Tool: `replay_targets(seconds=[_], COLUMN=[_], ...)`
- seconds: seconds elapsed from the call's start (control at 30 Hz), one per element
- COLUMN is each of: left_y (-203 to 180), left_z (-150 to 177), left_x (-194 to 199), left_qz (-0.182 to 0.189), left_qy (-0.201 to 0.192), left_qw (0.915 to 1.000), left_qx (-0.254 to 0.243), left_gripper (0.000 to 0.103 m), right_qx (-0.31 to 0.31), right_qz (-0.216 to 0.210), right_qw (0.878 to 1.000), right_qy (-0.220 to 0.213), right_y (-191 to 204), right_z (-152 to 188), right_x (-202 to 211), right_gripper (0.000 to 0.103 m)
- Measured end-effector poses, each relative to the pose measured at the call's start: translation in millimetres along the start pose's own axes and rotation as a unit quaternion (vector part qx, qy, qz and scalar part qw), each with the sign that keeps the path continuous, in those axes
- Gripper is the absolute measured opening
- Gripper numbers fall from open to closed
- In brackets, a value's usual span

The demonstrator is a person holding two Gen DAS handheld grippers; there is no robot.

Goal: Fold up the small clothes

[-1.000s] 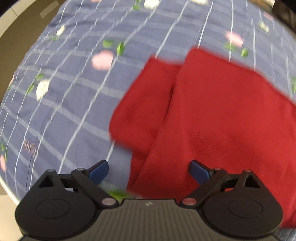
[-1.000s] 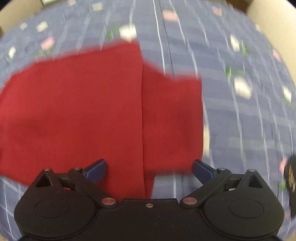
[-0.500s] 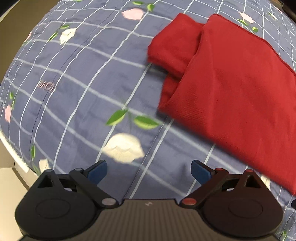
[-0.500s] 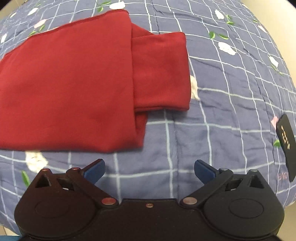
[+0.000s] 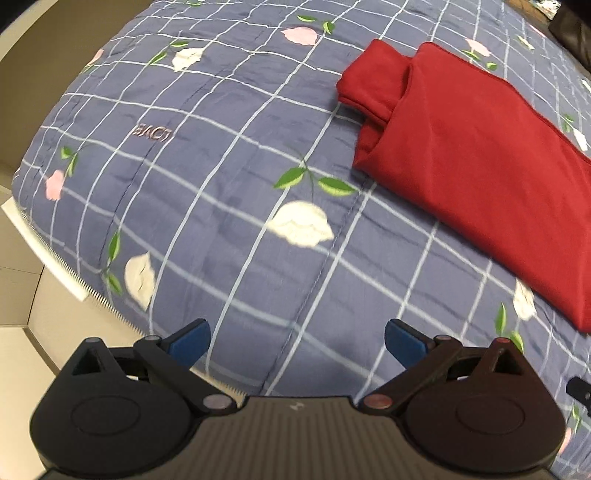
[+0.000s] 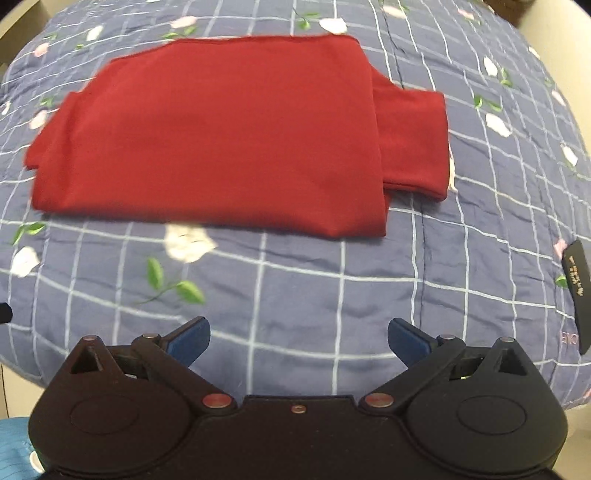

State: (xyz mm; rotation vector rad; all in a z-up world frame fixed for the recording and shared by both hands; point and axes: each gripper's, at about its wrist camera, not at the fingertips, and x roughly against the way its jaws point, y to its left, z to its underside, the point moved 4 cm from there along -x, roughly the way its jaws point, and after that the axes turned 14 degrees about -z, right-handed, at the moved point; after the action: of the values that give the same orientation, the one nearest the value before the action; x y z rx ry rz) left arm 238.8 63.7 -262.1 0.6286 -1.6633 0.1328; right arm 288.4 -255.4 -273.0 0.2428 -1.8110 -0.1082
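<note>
A red garment (image 6: 229, 136) lies folded flat on a blue checked bedspread (image 6: 332, 288) with flower prints. One folded sleeve sticks out at its right side in the right wrist view. In the left wrist view the same red garment (image 5: 476, 158) lies at the upper right, its sleeve end toward the far left corner. My right gripper (image 6: 299, 341) is open, held back from the garment's near edge with nothing between its fingers. My left gripper (image 5: 297, 343) is open too, over bare bedspread, well to the left of the garment.
A black strip-like object (image 6: 578, 291) lies on the bedspread at the far right. The bed's left edge and a white ribbed trim (image 5: 48, 254) show in the left wrist view, with pale floor beyond. A dark object (image 5: 570, 26) sits at the far right corner.
Both grippers have pulled back and away from the red garment, which was right under their fingers a second ago. The garment now lies farther off, released and folded.
</note>
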Motion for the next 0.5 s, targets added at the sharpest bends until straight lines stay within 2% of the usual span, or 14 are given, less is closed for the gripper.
replay_targets(seconds=[0.1,0.3,0.5], left_y=[7.8,27.1,41.0], left_z=[12.4,32.0,42.5], left_x=[13.8,55.3,85.2], left_qz=[0.007,0.037,0.049], left_qy=[-0.009,-0.056,-0.085], left_qw=[0.9999,0.9977,0.9951], left_qx=[-0.009,-0.01,-0.011], left_gripper=[0.102,0.102,0.102], right_qx=[0.014,0.064,0.085], right_qz=[-0.001,-0.009,-0.03], right_qw=[1.0,0.995,0.987], right_qy=[-0.025,-0.08,-0.135], right_y=[16.8,57.7,84.5], right_z=[8.0,31.3,37.0], right_x=[21.8,78.8,133.8], right_gripper=[0.102,0.102,0.102])
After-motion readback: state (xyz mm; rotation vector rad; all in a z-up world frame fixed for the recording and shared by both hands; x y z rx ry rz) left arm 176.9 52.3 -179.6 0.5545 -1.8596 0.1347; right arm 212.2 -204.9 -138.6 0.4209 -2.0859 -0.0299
